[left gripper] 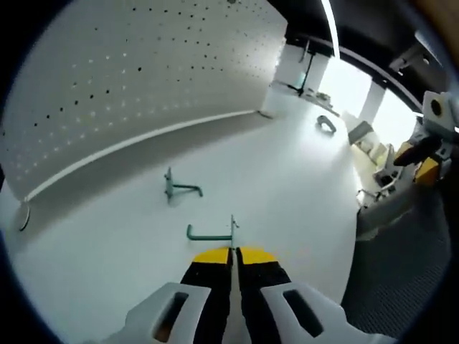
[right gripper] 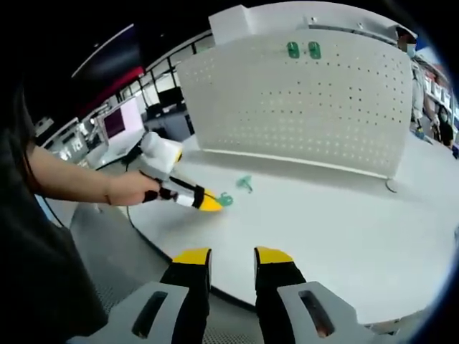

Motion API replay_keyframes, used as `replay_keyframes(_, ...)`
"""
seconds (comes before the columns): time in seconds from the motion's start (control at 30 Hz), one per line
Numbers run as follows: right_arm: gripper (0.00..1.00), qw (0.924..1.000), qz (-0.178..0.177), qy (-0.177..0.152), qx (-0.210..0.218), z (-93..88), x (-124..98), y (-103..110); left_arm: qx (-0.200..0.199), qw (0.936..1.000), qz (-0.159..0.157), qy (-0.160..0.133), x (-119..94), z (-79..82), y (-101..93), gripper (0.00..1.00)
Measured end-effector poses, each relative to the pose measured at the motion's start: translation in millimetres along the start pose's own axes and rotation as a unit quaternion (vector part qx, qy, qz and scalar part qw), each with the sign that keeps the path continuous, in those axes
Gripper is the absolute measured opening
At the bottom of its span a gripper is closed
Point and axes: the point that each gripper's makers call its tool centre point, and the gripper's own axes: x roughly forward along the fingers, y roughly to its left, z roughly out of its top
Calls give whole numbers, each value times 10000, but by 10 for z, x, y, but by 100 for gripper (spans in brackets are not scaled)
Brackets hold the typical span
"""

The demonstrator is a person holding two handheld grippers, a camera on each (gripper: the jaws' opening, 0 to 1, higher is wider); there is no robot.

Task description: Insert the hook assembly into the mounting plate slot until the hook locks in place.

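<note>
My left gripper [left gripper: 234, 252] rests low over the white counter [left gripper: 287, 186], its jaws pressed together on the thin stem of a green hook [left gripper: 209, 233] that lies flat just ahead of the yellow tips. A second green hook [left gripper: 179, 188] sits on the counter a little beyond it, nearer the white pegboard [left gripper: 143, 79] that stands upright along the far edge. In the right gripper view my left gripper [right gripper: 208, 203] touches the first hook [right gripper: 226, 199] on the counter, with the second hook [right gripper: 246, 183] just past it. My right gripper [right gripper: 232, 256] hangs back at the near edge of the counter, jaws apart and holding nothing. Two green hooks [right gripper: 303, 50] hang high on the pegboard [right gripper: 301, 100].
</note>
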Motion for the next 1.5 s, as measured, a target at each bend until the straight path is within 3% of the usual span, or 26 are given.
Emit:
replay_keyframes(0.37, 22, 10000, -14, -63, -9, 30, -9, -6, 407, 9990, 137, 90, -261, 204, -61, 2)
replay_keyframes(0.5, 22, 9999, -19, -123, -21, 62, -14, -3, 340, 9991, 105, -212, -483, 488, -169, 2)
replay_keyframes(0.67, 22, 9999, 24, -159, -27, 85, 6, 19, 578, 9977, 171, -322, -687, 691, -296, 2)
replay_keyframes(0.73, 22, 9999, 28, -166, -22, 92, 16, 22, 331, 9980, 0, -537, -739, 780, -399, 2)
replay_keyframes(0.8, 22, 9998, 36, -219, -17, 124, 18, 31, 192, 9981, -11, -579, -789, 790, -433, 2)
replay_keyframes(1.1, 22, 9994, 102, -325, -45, 204, 63, 69, 558, 9972, 120, -485, -1020, 760, -687, 2)
replay_keyframes(1.37, 22, 9987, 255, -403, -157, 292, 95, 164, 475, 9970, 105, -594, -1162, 802, -858, 2)
replay_keyframes(1.5, 22, 9946, 490, -846, 339, 560, 33, 257, 462, 9958, 85, -783, -1176, 837, -926, 2)
